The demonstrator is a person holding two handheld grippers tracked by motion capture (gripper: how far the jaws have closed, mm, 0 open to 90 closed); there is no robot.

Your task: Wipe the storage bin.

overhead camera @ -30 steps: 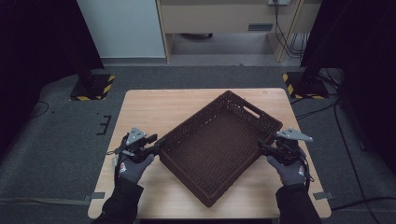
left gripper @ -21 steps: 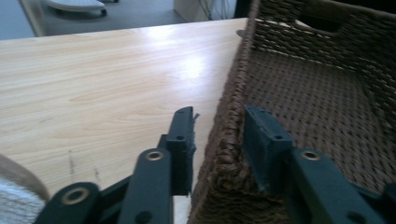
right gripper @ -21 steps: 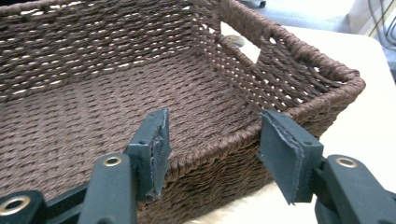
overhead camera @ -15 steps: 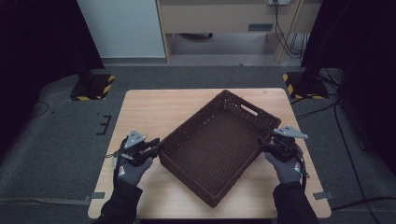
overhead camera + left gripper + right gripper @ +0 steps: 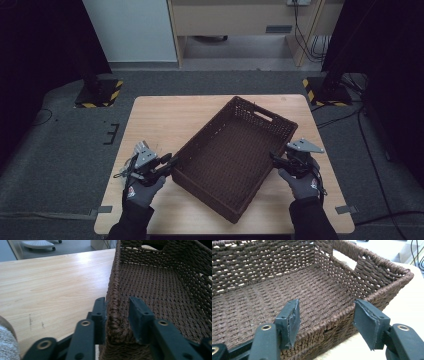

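An empty dark brown wicker basket [image 5: 260, 116] lies slantwise on the wooden table [image 5: 165, 120]. My left gripper [image 5: 172, 162] is at its left corner. In the left gripper view [image 5: 117, 301] the jaws straddle the basket wall [image 5: 113, 290]. The outer pad [image 5: 100, 312] touches the weave and the inner pad [image 5: 136, 315] stands a little off it. These jaws have just been opening, with the wall between them. My right gripper [image 5: 274, 159] is at the right long wall. Its wide jaws [image 5: 327, 306] have also just been opening astride the rim [image 5: 342, 315], and neither pad touches it.
The basket has a cut-out handle [image 5: 262, 116] in its far end wall. Bare tabletop lies left of the basket and along the front edge [image 5: 220, 231]. Black stands with yellow-striped feet [image 5: 100, 95] are on the floor beyond both far corners.
My left hand has slid slightly toward the near edge at the basket's corner. My right gripper has crept a little leftward onto the basket's wall. The basket itself has barely shifted.
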